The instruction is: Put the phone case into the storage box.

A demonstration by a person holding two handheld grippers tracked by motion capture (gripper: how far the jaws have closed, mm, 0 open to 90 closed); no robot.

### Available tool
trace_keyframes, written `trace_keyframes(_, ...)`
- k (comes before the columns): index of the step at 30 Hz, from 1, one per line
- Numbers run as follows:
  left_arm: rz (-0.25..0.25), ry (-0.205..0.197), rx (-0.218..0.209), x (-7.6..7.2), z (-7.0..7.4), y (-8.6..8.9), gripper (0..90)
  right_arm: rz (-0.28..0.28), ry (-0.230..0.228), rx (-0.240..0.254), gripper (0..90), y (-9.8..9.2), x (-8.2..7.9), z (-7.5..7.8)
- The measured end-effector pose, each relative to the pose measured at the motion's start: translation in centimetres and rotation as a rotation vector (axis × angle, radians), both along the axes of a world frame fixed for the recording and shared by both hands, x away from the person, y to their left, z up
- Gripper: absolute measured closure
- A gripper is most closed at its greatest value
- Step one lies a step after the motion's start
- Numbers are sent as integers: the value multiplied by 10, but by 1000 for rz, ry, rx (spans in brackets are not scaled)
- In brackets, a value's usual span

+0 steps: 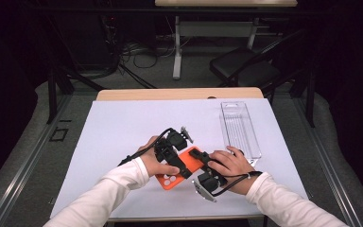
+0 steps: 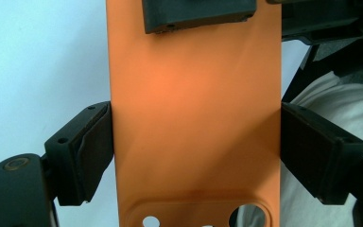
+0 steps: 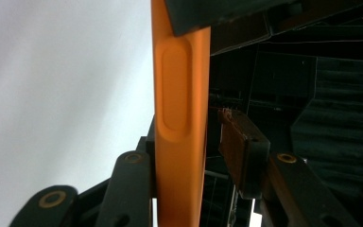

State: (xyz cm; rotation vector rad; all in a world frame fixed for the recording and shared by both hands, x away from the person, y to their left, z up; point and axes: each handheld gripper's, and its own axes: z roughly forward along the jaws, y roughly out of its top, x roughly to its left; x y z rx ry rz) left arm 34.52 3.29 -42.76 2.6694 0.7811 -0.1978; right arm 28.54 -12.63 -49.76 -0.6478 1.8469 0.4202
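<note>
An orange phone case with camera holes is held just above the white table cover, in front of the person. My left gripper is shut on it: in the left gripper view both pads press on the case's long sides. My right gripper comes at the case's far end from the right. In the right gripper view the case stands edge-on between the jaws. The left pad lies against it and the right pad stands a little off, so this gripper is open.
A clear plastic tray lies at the table's right, close to the right hand. The white cover spreads wide to the left and behind. A chair and a desk stand beyond the table's far edge.
</note>
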Motion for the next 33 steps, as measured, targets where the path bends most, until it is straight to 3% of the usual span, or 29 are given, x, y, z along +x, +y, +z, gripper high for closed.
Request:
trace_keyframes(14,0,5,-10,1,0,1,154,-2,-35,-2,767,-1,0,-4)
trace_keyframes(33,12,35,-31,4,-1,3,155,4,-80,3,841,0,-1,-6)
